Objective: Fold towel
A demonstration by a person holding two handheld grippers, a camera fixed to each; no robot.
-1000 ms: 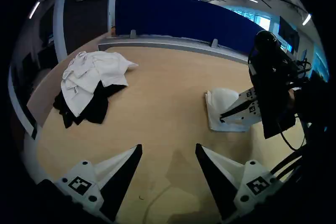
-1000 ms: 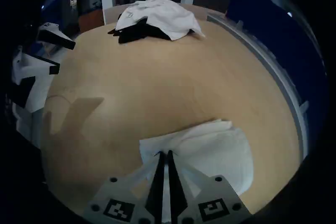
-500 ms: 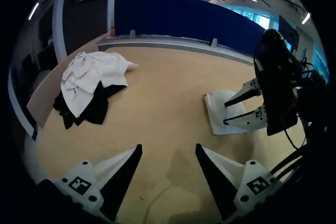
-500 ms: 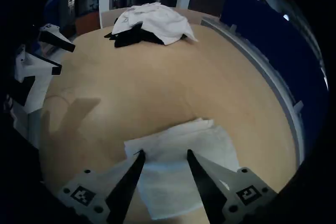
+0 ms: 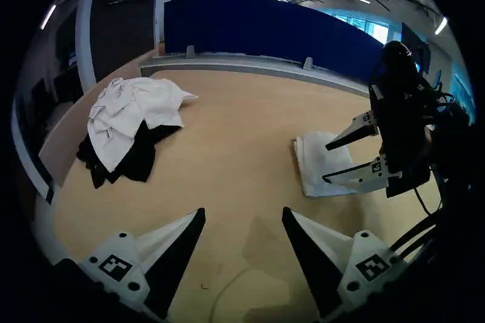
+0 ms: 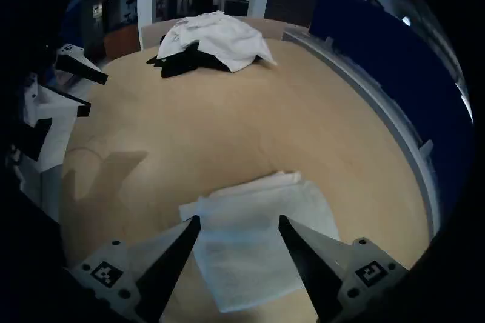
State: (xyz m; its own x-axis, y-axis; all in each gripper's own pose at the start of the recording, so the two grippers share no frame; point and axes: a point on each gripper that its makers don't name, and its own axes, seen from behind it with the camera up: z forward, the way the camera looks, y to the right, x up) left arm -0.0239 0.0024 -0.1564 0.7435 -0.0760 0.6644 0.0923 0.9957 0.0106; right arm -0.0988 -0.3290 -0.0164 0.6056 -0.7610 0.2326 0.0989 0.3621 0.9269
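The towel (image 6: 254, 250) lies on the pale wooden table (image 5: 242, 117) as a compact, layered rectangle, with its stacked fold edges on the side away from the right tool (image 6: 238, 219). That tool hangs just above it with its fingers spread wide and nothing between them; the cloth passes under both fingertips, so the towel is straight ahead and below. Its longer side seems to run roughly along the fingers, though the fisheye bend makes that hard to settle.

In the left gripper view, the left tool (image 5: 242, 211) is also wide open and empty, over bare table. From there the towel (image 5: 309, 162) lies ahead and to the right, well apart, with the right tool (image 5: 326, 163) poised over it. A heap of white and black clothes (image 5: 130, 120) sits on the far left, away from both.

The right hand is clearly the nearer one. Any further fold or tidying would probably start with it dropping onto an edge, while the left would first have to cross the table.
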